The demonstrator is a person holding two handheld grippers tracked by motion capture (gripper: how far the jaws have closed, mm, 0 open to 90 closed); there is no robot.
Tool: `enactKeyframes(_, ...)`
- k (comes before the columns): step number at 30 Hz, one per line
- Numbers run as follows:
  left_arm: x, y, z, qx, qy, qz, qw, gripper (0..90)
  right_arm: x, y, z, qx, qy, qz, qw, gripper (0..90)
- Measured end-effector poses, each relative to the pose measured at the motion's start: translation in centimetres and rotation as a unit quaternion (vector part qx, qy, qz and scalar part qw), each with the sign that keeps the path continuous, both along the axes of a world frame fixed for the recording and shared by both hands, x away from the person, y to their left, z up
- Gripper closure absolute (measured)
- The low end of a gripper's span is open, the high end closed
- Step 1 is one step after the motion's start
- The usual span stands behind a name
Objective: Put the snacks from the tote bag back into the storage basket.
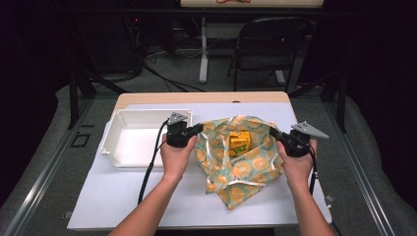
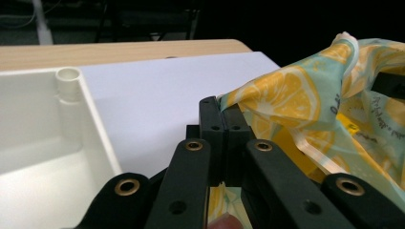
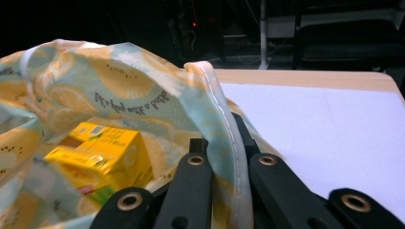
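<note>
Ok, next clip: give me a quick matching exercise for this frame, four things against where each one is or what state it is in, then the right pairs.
Things:
1. yellow carton
2. white tray
3. left gripper
4. right gripper

Place or state:
A. shut on the cloth bag's right edge
B. lying inside the open cloth bag
C. on the table, left of the bag, nothing in it
D. shut on the cloth bag's left edge

Pairs: 1-B, 2-C, 3-D, 4-A
</note>
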State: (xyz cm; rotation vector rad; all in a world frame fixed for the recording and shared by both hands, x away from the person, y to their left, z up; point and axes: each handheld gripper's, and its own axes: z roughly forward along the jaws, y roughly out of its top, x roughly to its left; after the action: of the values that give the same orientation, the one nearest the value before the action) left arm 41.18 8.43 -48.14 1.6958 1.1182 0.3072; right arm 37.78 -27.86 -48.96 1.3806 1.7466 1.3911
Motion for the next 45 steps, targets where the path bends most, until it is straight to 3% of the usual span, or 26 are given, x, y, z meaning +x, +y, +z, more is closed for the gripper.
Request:
enactKeyframes(1, 0.1, 0.0, 0.0, 0.002, 0.004, 0.004, 1.0, 90.0, 1.0, 0.2, -0.3, 0.002, 0.019, 0.003, 0.9998, 89.8)
enactKeyframes(3, 0.3, 0.0, -0.2, 0.002, 0.01, 0.011, 0.9999, 89.6, 1.7, 0.6, -0.8, -0.007, 0.032, 0.001, 0.9995, 89.7)
enactKeyframes(5, 0.3, 0.0, -0.2, 0.0, 0.011, 0.013, 0.9999, 81.2, 2.3, 0.9, -1.5, -0.016, 0.048, 0.002, 0.9987, 89.5)
enactKeyframes(9, 0.0, -0.1, -0.1, 0.004, 0.004, 0.001, 1.0, 77.6, 2.6, 1.3, -2.4, -0.021, 0.061, 0.008, 0.9979, 87.6)
enactKeyframes(12, -0.1, -0.2, -0.1, 0.008, 0.001, -0.005, 1.0, 79.6, 2.6, 1.3, -2.6, -0.018, 0.062, 0.011, 0.9979, 81.1)
enactKeyframes(13, -0.2, -0.2, -0.1, 0.01, 0.002, -0.006, 0.9999, 78.2, 2.5, 1.2, -2.6, -0.012, 0.06, 0.008, 0.9981, 66.1)
enactKeyframes(17, -0.7, -0.3, 0.3, 0.002, -0.013, -0.014, 0.9998, 60.9, 2.0, 0.6, -2.2, 0.02, 0.044, 0.016, 0.9987, 49.0)
enactKeyframes(19, -0.9, -0.3, 0.5, 0.0, -0.018, -0.015, 0.9997, 55.6, 1.8, 0.4, -2.0, 0.021, 0.039, 0.019, 0.9988, 47.1)
enactKeyframes(20, -1.1, -0.2, 0.7, 0.0, -0.025, -0.016, 0.9996, 49.7, 1.4, 0.2, -1.5, 0.02, 0.025, 0.023, 0.9992, 42.4)
enactKeyframes(22, -1.3, -0.1, 1.0, -0.004, -0.03, -0.019, 0.9993, 48.1, 1.0, 0.2, -1.1, 0.02, 0.015, 0.027, 0.9993, 41.3)
enactKeyframes(24, -1.4, 0.0, 1.1, -0.007, -0.034, -0.024, 0.9991, 50.8, 0.7, 0.1, -0.6, 0.019, 0.007, 0.03, 0.9993, 42.8)
enactKeyframes(26, -1.3, -0.1, 1.1, -0.005, -0.034, -0.03, 0.999, 60.1, 0.5, 0.1, -0.4, 0.02, 0.0, 0.03, 0.9993, 55.6)
enactKeyframes(27, -1.3, -0.3, 1.2, -0.002, -0.031, -0.039, 0.9988, 60.1, 0.5, 0.1, -0.4, 0.02, 0.0, 0.03, 0.9993, 55.6)
enactKeyframes(28, -1.1, -0.6, 1.1, 0.015, -0.035, -0.041, 0.9984, 76.7, 0.5, 0.1, -0.3, 0.013, -0.005, 0.023, 0.9996, 71.6)
enactKeyframes(29, -1.1, -0.6, 1.1, 0.015, -0.035, -0.041, 0.9984, 81.0, 0.5, 0.1, -0.3, 0.013, -0.005, 0.023, 0.9996, 71.6)
enactKeyframes(31, -0.6, -0.8, 0.8, 0.028, -0.019, -0.032, 0.9989, 85.8, 0.8, 0.2, -0.3, 0.01, -0.004, 0.018, 0.9998, 81.4)
enactKeyframes(33, -0.1, -0.8, 0.4, 0.031, -0.002, -0.016, 0.9994, 88.7, 1.5, 0.4, -0.7, -0.005, 0.013, 0.009, 0.9999, 87.9)
enactKeyframes(34, 0.2, -0.9, -0.1, 0.04, 0.016, -0.013, 0.999, 88.8, 1.8, 0.5, -1.0, -0.007, 0.02, 0.005, 0.9998, 88.5)
enactKeyframes(35, 0.2, -0.9, -0.1, 0.04, 0.016, -0.013, 0.999, 89.0, 1.8, 0.5, -1.0, -0.007, 0.02, 0.005, 0.9998, 88.5)
enactKeyframes(36, 0.3, -1.0, -0.3, 0.051, 0.019, -0.014, 0.9984, 89.0, 2.5, 0.6, -1.8, -0.014, 0.038, 0.003, 0.9992, 89.0)
enactKeyframes(38, 0.2, -1.3, -0.6, 0.064, 0.023, -0.018, 0.9975, 88.9, 2.7, 0.6, -2.1, -0.015, 0.045, 0.001, 0.9989, 89.1)
enactKeyframes(39, 0.1, -1.4, -0.8, 0.073, 0.022, -0.018, 0.9969, 88.9, 3.0, 0.5, -2.8, -0.019, 0.059, 0.001, 0.9981, 89.3)
enactKeyframes(43, -0.1, -1.4, -1.2, 0.062, 0.031, -0.018, 0.9975, 88.8, 3.3, 0.4, -3.6, -0.015, 0.075, 0.003, 0.997, 89.2)
enactKeyframes(45, -0.4, -1.8, -1.6, 0.078, 0.034, -0.019, 0.9962, 88.8, 3.4, 0.5, -4.2, -0.016, 0.086, 0.006, 0.9962, 89.1)
